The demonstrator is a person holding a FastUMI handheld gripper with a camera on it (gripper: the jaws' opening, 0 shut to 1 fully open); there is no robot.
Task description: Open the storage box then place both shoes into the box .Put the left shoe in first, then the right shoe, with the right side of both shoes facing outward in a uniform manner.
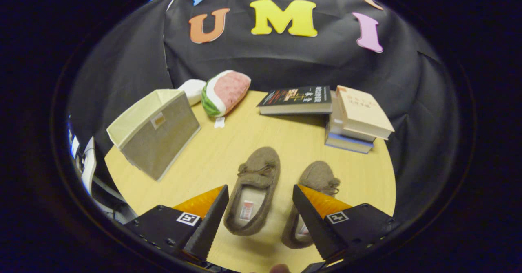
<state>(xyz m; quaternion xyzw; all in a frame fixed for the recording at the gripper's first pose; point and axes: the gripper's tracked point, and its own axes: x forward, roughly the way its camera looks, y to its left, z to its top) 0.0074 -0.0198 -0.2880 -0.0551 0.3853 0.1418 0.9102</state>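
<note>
Two brown fuzzy slippers lie side by side on the wooden table, toes pointing away from me. The left slipper (253,191) lies between my fingers, a little ahead of them. The right slipper (313,195) is partly hidden behind my right finger. My gripper (260,191) is open, above the slippers, with nothing held. A beige fabric storage box (157,132) stands beyond my left finger, its top open and the inside hidden.
A watermelon-slice plush (226,91) and a white plush (193,90) lie behind the box. A dark book (297,100) lies flat at the back. A stack of books (357,120) stands far right. The table's edge curves close at left and right.
</note>
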